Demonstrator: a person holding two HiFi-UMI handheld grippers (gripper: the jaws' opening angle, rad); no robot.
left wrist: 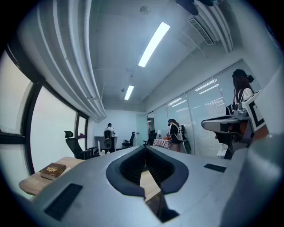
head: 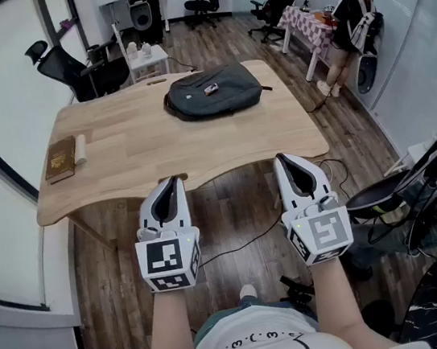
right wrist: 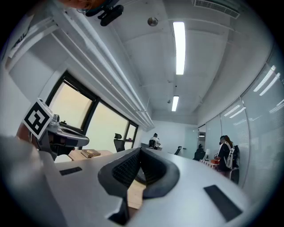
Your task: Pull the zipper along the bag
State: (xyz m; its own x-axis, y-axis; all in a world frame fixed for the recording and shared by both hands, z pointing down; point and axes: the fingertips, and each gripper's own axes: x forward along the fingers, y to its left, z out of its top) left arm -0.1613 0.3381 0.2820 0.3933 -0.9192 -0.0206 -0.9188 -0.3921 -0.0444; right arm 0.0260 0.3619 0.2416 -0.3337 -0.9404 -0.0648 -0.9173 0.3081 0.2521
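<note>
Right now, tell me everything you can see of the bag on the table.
The bag is a dark grey backpack of what looks like soft fabric, lying flat on the far half of the wooden table, right of centre. A small light label sits on its upper face, and a short strap pokes out at its right end. Only the table touches it. Its zipper is too small to read.
</note>
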